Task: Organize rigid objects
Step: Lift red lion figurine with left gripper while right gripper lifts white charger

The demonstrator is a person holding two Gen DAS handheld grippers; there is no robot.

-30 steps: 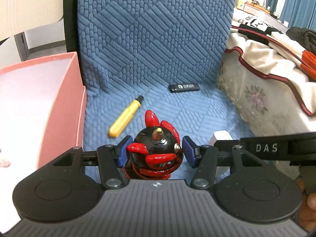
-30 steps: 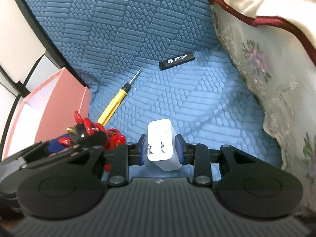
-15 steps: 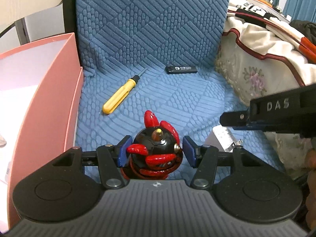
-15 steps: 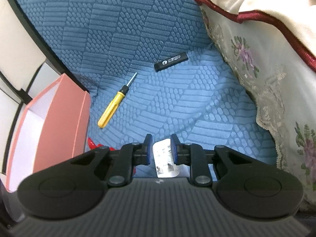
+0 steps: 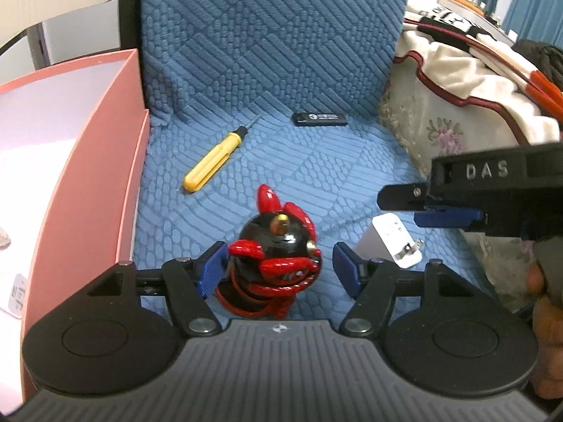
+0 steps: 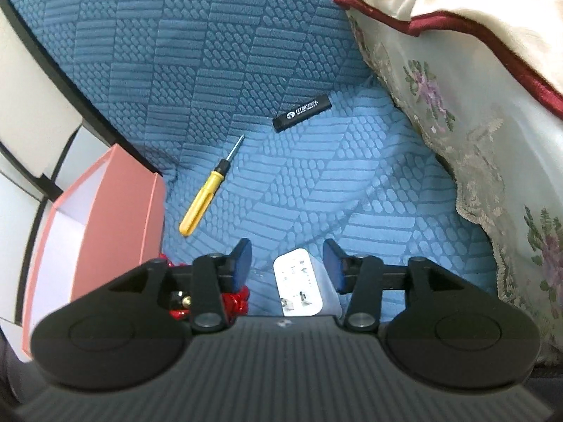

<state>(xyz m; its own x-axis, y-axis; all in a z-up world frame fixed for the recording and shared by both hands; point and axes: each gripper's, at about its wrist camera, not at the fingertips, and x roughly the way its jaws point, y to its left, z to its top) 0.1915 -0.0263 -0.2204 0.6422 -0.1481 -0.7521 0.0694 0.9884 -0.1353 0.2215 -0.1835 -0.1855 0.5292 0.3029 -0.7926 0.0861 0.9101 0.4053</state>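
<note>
A black and red figurine (image 5: 278, 249) stands on the blue seat cushion (image 5: 281, 70) between the jaws of my left gripper (image 5: 279, 267). Those jaws are opening; the right pad is clear of the figurine and the left pad is at its edge. In the right wrist view a white plug charger (image 6: 302, 285) lies on the cushion between the jaws of my right gripper (image 6: 286, 263). These jaws are opening too, with a gap on both sides of the charger. The charger (image 5: 390, 242) also shows in the left wrist view, to the right of the figurine.
A yellow screwdriver (image 5: 214, 161) and a black USB stick (image 5: 319, 118) lie further back on the cushion. A pink open box (image 5: 88, 161) stands at the left edge of the seat. A floral bed cover (image 5: 440, 133) hangs along the right side.
The right gripper's jaws closed on the charger, then spread apart and let it go. The left gripper's jaws widened around the figurine.
</note>
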